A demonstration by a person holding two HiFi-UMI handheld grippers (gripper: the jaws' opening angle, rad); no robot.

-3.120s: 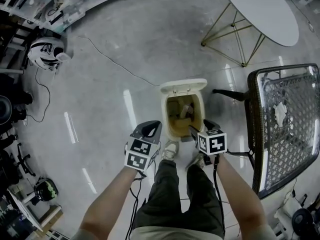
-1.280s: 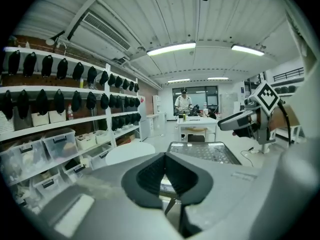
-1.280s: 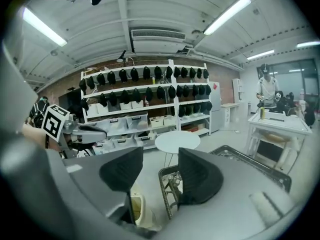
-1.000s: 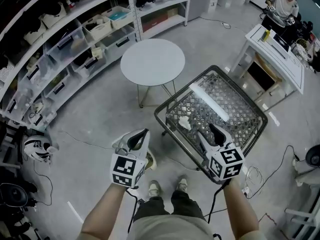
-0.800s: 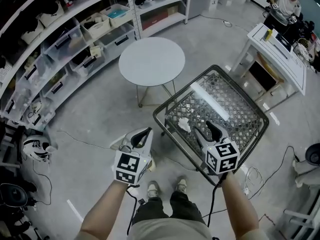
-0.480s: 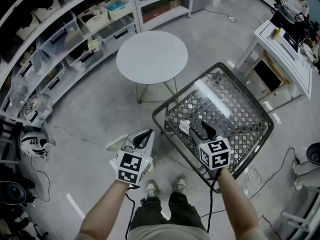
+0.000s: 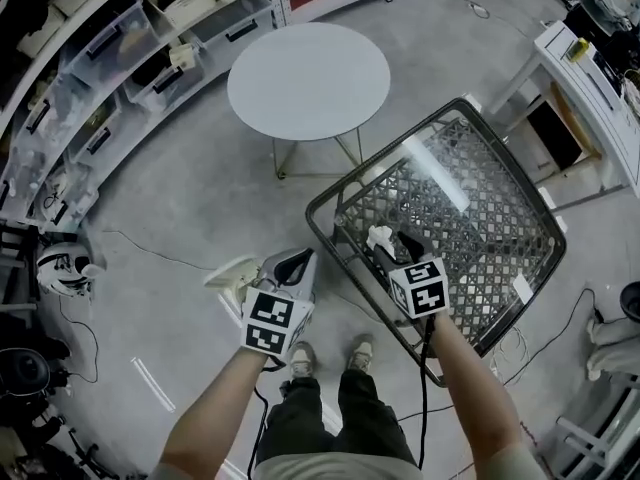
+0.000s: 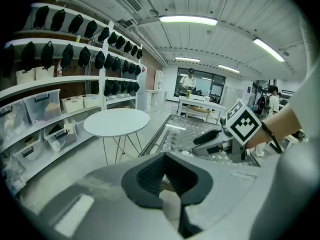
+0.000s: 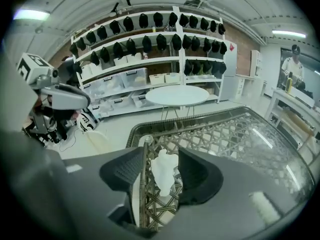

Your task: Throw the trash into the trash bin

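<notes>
A crumpled white tissue point(image 7: 378, 236) lies on the wicker-and-glass table point(image 7: 500, 193) near its front left corner. My right gripper point(image 7: 393, 244) hangs just over it, open. In the right gripper view the tissue point(image 9: 165, 176) stands between the two pads of the right gripper point(image 9: 161, 168) without being pressed. My left gripper point(image 7: 290, 262) is open and empty, low beside the table's left edge; through the left gripper point(image 8: 167, 173) I see only floor and table. The cream trash bin's lid point(image 7: 230, 271) peeks out behind the left gripper.
A round white table point(image 7: 308, 78) stands beyond the wicker table. Shelves with bins point(image 7: 110, 58) line the left wall, and a desk point(image 7: 590, 78) is at the upper right. A small white strip point(image 7: 520, 288) lies on the glass. My feet point(image 7: 300, 360) are below, with cables on the floor.
I have turned from the trash bin to the wicker table. Over the last second both grippers have sunk, and the right one has come down around the tissue.
</notes>
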